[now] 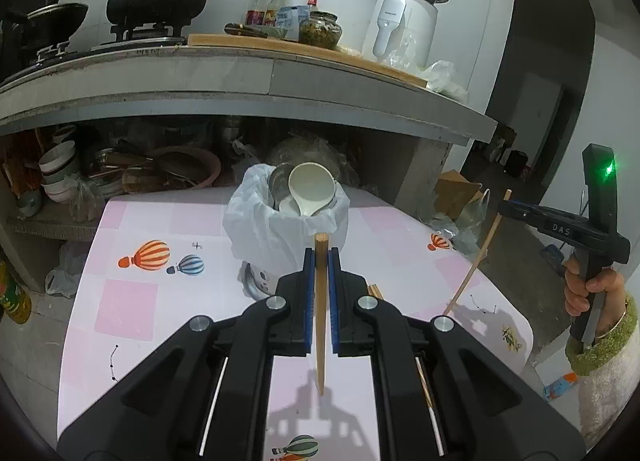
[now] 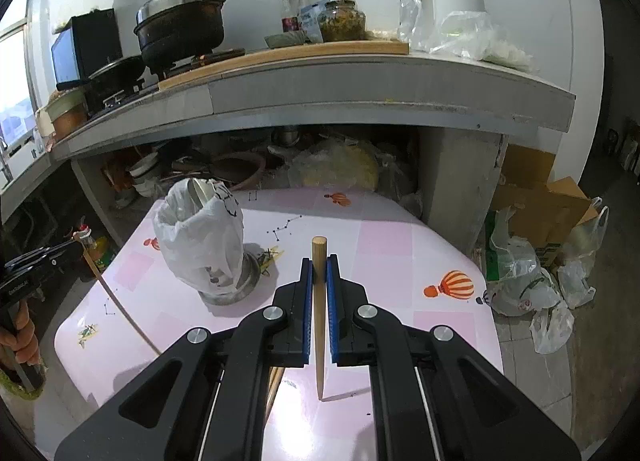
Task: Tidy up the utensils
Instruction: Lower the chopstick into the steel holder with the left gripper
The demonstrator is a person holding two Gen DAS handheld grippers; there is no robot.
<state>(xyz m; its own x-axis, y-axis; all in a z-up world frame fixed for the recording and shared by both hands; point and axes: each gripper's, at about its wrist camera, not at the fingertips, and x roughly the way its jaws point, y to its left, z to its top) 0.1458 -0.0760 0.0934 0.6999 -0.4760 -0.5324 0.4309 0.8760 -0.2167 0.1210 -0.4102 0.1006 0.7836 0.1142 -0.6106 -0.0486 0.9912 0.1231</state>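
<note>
My left gripper [image 1: 321,257] is shut on a wooden chopstick [image 1: 320,341] that stands nearly upright between the blue pads, its thin tip just above the pink table [image 1: 132,297]. My right gripper [image 2: 319,263] is shut on a second chopstick [image 2: 319,341] in the same way. Each gripper shows in the other's view: the right one [image 1: 506,207] with its slanted chopstick [image 1: 476,257], the left one [image 2: 76,247] with its chopstick [image 2: 120,309]. A metal holder lined with a white bag [image 1: 286,221] [image 2: 200,237] stands ahead and holds a white ladle [image 1: 310,189]. More chopsticks [image 2: 274,385] lie on the table under the grippers.
A grey counter [image 1: 240,77] overhangs the table's far side, with pots, bottles and a white appliance [image 1: 400,29] on it. Bowls and pans fill the shelf beneath [image 1: 60,173]. Plastic bags and a cardboard box [image 2: 532,221] sit on the floor to the right.
</note>
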